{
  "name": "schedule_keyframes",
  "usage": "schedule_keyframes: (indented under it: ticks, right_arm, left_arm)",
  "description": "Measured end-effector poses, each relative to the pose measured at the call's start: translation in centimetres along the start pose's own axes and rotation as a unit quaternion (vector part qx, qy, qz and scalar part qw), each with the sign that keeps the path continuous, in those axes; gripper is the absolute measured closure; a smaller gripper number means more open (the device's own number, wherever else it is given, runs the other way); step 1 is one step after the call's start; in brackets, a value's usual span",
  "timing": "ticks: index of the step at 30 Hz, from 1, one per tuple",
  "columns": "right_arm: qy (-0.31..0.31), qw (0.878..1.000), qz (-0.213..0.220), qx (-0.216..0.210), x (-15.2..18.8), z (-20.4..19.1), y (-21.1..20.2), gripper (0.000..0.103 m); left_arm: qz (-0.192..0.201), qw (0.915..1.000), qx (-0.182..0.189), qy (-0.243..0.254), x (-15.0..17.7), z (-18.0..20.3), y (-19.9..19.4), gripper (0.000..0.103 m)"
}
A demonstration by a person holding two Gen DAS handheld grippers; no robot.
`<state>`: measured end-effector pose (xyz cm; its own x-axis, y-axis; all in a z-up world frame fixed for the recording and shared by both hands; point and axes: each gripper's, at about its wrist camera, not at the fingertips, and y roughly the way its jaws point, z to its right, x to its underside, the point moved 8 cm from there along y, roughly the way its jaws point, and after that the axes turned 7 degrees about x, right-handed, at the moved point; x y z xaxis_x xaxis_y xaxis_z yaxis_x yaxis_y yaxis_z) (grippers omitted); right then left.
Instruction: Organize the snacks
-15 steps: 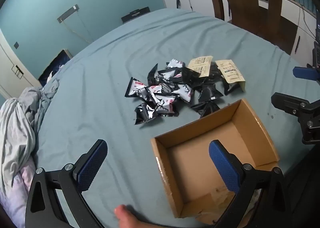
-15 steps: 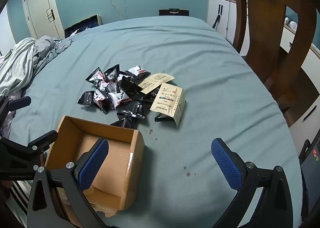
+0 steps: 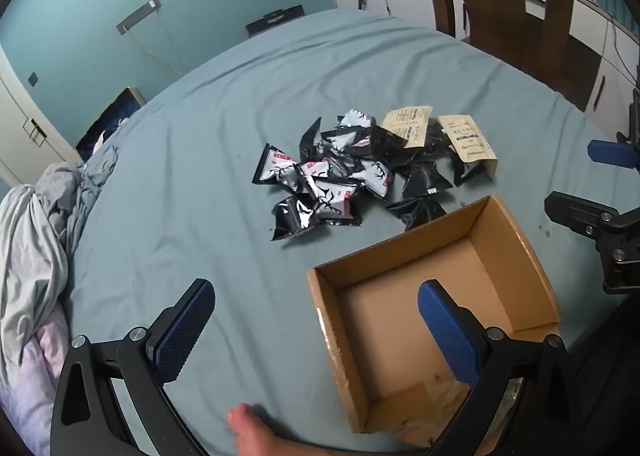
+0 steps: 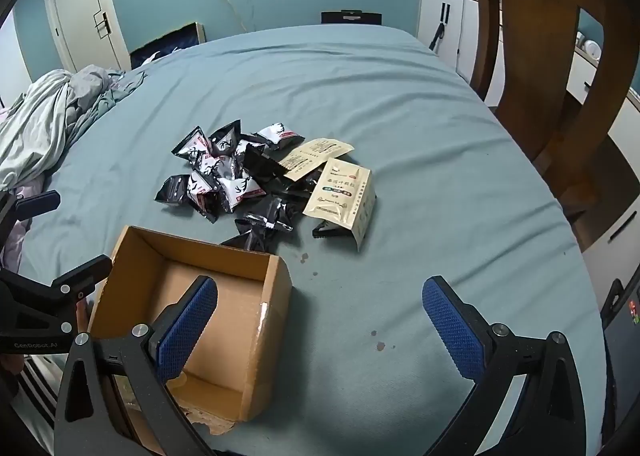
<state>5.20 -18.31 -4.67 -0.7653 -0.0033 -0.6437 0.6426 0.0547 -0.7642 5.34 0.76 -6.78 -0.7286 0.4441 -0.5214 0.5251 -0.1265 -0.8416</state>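
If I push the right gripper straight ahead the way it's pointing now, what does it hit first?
Most likely bare bed sheet, to the right of the cardboard box. The right gripper stands open and empty; the tan packet lies further on. Depth is uncertain.

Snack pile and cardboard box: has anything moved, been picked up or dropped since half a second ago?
Nothing has visibly changed. The snack pile lies as it did on the bed beyond the empty cardboard box, and no packet has been taken or dropped. The left hand-held gripper and right hand-held gripper both stay wide open and empty, hovering at the box's near end.
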Motion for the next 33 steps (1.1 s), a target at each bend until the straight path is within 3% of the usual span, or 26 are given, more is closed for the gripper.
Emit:
schedule_keyframes:
  ticks: [33]
  right_arm:
    - [-0.016,1.0,-0.009,0.003,0.11,-0.48,0.31,0.0]
  left_arm:
    - [-0.014,0.9999,-0.006,0.002,0.76,0.03,0.56,0.0]
